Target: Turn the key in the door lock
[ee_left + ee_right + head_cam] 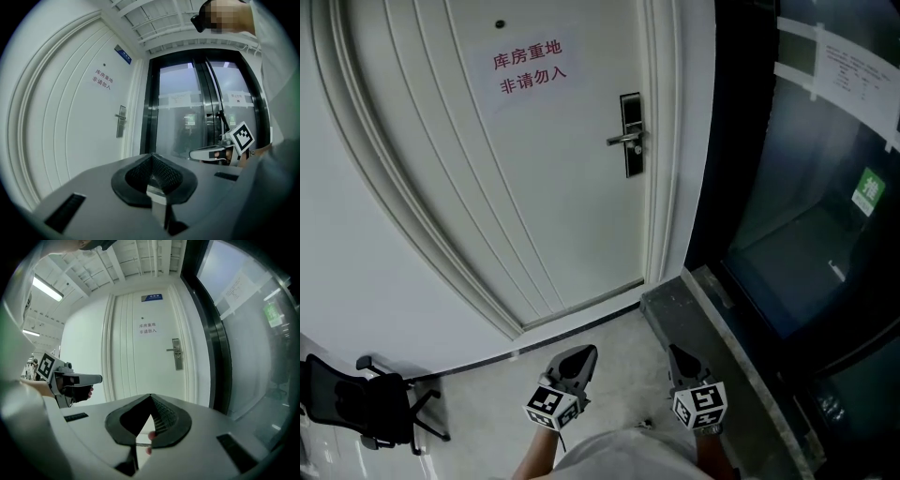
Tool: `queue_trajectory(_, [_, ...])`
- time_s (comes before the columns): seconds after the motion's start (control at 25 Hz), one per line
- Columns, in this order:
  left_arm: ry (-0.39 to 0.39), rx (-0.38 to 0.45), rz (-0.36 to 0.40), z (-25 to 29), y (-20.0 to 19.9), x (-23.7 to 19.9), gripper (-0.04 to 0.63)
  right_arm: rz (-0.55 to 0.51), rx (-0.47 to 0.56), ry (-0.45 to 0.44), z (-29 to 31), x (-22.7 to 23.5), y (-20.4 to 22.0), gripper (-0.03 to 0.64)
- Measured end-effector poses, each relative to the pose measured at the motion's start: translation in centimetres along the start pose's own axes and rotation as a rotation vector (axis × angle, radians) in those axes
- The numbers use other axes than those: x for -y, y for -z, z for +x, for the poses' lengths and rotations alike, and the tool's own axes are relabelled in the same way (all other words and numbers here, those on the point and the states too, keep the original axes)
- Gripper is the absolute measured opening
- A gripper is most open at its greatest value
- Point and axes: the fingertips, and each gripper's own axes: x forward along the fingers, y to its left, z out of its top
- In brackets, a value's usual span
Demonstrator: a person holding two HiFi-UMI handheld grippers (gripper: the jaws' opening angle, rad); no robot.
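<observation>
Status: the task is judged to be at the approach stage, with no contact made on the lock. The door [534, 187] is closed. Its lock plate [630, 134] sits at the far right edge of the leaf, with the lever handle [624, 139] across it pointing left. No key can be made out at this range, so whether one is seated in the lock cannot be determined. The left tool [584, 351] and the right tool [674, 351] are held low and near the person's body, side by side and well apart from the door, both pointing toward it over the floor [609, 337]. The left tool is clenched, its pads meeting at the tip. A pale shape shows behind the tip and cannot be identified as a held object. The right tool is clenched too, tips together. Only a light gap and the person's fingertip [149, 434] show behind them, with no key visible in the grip. Remaining work, as judged: close the distance to the door, bring a tool to the lock plate, take hold of the key and rotate it. Containers: none is visible in any view, so there are no contents to report. Surroundings: a red notice [530, 66] is fixed high on the door, a glass partition [806, 187] stands to the right, and an office chair [366, 403] stands near left.
</observation>
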Motion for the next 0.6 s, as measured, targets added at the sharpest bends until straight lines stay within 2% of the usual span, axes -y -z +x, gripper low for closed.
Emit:
queue_trajectory(0.24, [-0.032, -0.017, -0.011, 3.2, -0.1, -1.1, 0.005, 0.023, -0.001, -0.005, 2.0, 3.1, -0.2, 0.003])
queue_trajectory(0.44, [-0.072, 0.032, -0.002, 5.8, -1.9, -1.6, 0.005, 0.056, -0.006, 0.04, 2.0, 6.4, 0.1, 0.003])
queue_trajectory(0.6, [-0.044, 0.012, -0.013, 8.6, -1.5, -2.0, 0.005, 0.072, -0.001, 0.09, 2.1, 8.8, 0.2, 0.003])
